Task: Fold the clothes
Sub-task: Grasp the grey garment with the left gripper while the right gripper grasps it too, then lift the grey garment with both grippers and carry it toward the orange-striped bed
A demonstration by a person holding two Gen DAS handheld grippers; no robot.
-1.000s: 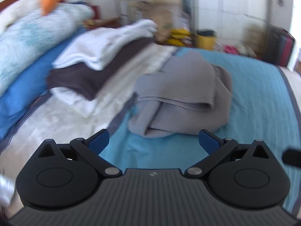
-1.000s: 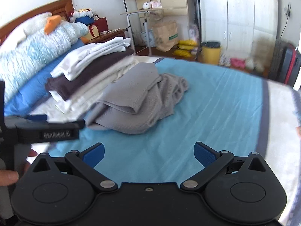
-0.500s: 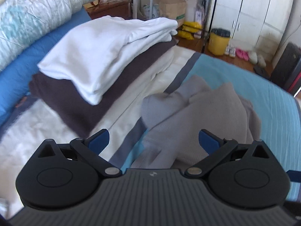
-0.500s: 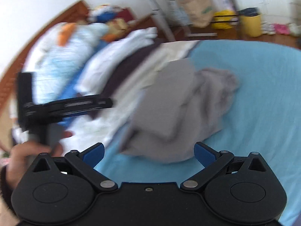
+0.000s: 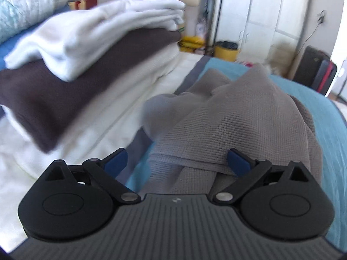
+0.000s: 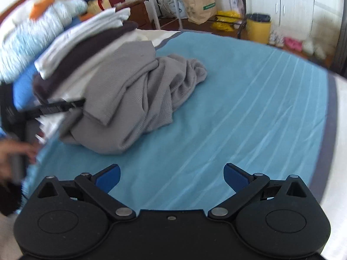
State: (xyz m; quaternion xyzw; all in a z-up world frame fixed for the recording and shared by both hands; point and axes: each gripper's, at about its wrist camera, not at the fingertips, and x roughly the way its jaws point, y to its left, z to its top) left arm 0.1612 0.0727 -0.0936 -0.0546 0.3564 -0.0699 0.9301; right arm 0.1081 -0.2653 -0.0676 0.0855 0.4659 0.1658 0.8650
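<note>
A crumpled grey waffle-knit garment (image 5: 238, 117) (image 6: 134, 91) lies in a heap on the blue bedspread (image 6: 249, 99). My left gripper (image 5: 176, 162) is open and right at the garment's near hem, with cloth lying between its blue pads but not pinched. In the right wrist view the left gripper (image 6: 65, 106) shows as a dark bar at the heap's left edge, held by a hand (image 6: 13, 151). My right gripper (image 6: 171, 176) is open over bare bedspread, a short way in front of the heap.
A stack of folded clothes, white (image 5: 91, 36) on dark brown (image 5: 71, 91) on cream, sits left of the garment. Pillows and a quilt (image 6: 28, 34) lie beyond. A yellow bin (image 6: 259, 30), a paper bag (image 6: 201, 2) and a wardrobe stand past the bed's far edge.
My left gripper has moved forward and down onto the grey garment's near edge. The right gripper has swung and tilted down toward the bed; the heap itself has not moved.
</note>
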